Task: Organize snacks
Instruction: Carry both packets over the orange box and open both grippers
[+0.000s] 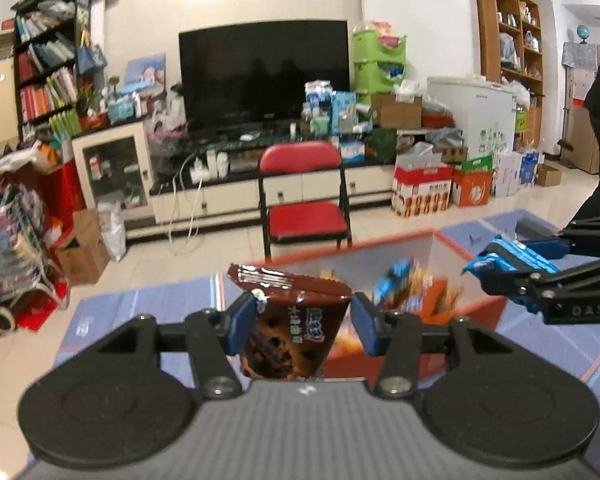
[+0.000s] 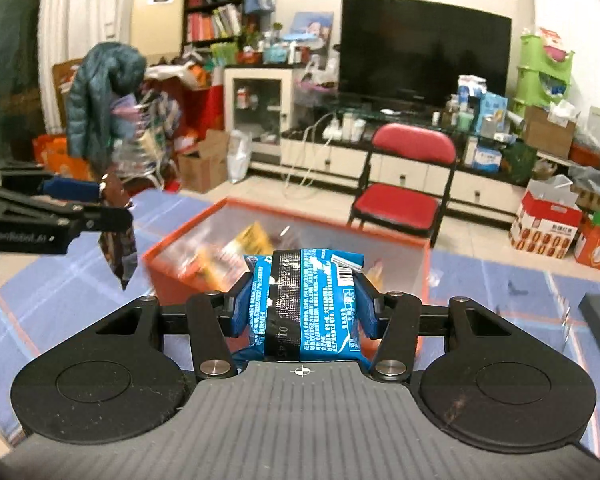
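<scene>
We see a glossy brown foil packet (image 1: pixel 296 320) and a shiny blue plastic wrapper (image 2: pixel 312 304). The fingers (image 1: pixel 242 322) have matt blue pads on matt black plastic, with polished metal rivets. The tabletop (image 1: pixel 148 300) has a smooth blue cover.

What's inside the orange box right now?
The orange box holds loose snack packets, yellow and orange ones visible, blue ones too. The held blue packet and near wall hide the bottom.

Left gripper (image 1: pixel 304 322) and right gripper (image 2: pixel 303 306) tilt downward, jaws clamped part-closed
</scene>
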`<action>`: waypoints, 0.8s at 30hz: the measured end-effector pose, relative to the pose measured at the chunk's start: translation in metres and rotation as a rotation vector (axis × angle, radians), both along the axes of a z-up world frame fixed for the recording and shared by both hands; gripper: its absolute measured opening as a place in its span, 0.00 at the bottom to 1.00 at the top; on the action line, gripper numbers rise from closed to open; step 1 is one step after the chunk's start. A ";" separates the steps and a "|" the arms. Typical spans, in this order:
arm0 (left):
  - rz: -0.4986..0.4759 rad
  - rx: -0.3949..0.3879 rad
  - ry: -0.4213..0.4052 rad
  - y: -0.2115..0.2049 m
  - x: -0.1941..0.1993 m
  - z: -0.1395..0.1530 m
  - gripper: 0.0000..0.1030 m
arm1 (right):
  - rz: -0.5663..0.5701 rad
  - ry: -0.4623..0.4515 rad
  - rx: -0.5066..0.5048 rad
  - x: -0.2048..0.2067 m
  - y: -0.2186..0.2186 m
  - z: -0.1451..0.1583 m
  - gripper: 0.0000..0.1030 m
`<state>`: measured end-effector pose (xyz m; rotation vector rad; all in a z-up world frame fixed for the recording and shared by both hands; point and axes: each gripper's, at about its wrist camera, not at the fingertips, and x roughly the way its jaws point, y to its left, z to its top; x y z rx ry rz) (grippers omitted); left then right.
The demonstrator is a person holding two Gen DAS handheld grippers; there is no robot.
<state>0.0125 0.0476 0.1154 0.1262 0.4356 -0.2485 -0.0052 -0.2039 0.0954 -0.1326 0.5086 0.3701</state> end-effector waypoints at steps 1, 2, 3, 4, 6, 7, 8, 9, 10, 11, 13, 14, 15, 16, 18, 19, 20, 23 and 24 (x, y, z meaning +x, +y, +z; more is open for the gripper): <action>0.000 -0.001 -0.004 -0.005 0.009 0.003 0.49 | -0.010 0.013 0.011 0.014 -0.004 0.004 0.36; -0.001 -0.008 -0.003 -0.010 0.019 0.007 0.49 | -0.023 0.034 0.036 0.029 -0.010 0.006 0.36; -0.004 -0.013 0.000 -0.015 0.030 0.009 0.49 | -0.034 0.051 0.055 0.043 -0.015 0.007 0.36; -0.002 -0.013 0.001 -0.020 0.040 0.009 0.49 | -0.041 0.061 0.062 0.054 -0.018 0.007 0.36; 0.000 -0.004 0.009 -0.029 0.059 0.007 0.49 | -0.054 0.070 0.046 0.075 -0.018 0.005 0.36; 0.004 0.002 0.015 -0.033 0.068 0.004 0.49 | -0.056 0.074 0.037 0.083 -0.017 0.003 0.36; 0.010 0.016 0.022 -0.038 0.077 0.000 0.49 | -0.054 0.078 0.028 0.090 -0.016 0.001 0.36; 0.018 0.030 0.029 -0.042 0.086 -0.005 0.49 | -0.054 0.082 0.017 0.097 -0.014 -0.002 0.36; 0.028 0.044 0.035 -0.046 0.094 -0.009 0.49 | -0.054 0.090 0.006 0.103 -0.011 -0.007 0.36; 0.037 0.054 0.045 -0.049 0.101 -0.014 0.49 | -0.053 0.100 0.001 0.109 -0.009 -0.011 0.36; 0.047 0.075 0.067 -0.055 0.113 -0.023 0.49 | -0.057 0.114 0.000 0.117 -0.007 -0.019 0.36; 0.048 0.077 0.073 -0.054 0.117 -0.027 0.49 | -0.063 0.115 0.004 0.120 -0.006 -0.022 0.37; 0.052 0.080 0.080 -0.054 0.120 -0.029 0.50 | -0.068 0.113 0.011 0.121 -0.006 -0.022 0.41; 0.057 0.081 0.091 -0.055 0.123 -0.031 0.53 | -0.071 0.107 0.018 0.121 -0.008 -0.022 0.60; 0.066 0.062 0.075 -0.051 0.122 -0.028 0.84 | -0.079 0.063 0.009 0.116 -0.009 -0.017 0.81; 0.075 0.054 0.060 -0.048 0.121 -0.024 0.93 | -0.083 0.036 0.002 0.110 -0.009 -0.013 0.81; 0.091 0.041 0.038 -0.046 0.117 -0.018 0.99 | -0.085 0.019 0.002 0.105 -0.011 -0.008 0.81; 0.120 -0.012 0.004 -0.038 0.101 -0.001 0.99 | -0.106 -0.036 0.052 0.085 -0.023 0.010 0.82; 0.131 -0.025 -0.003 -0.036 0.092 0.004 0.99 | -0.120 -0.051 0.068 0.077 -0.029 0.014 0.83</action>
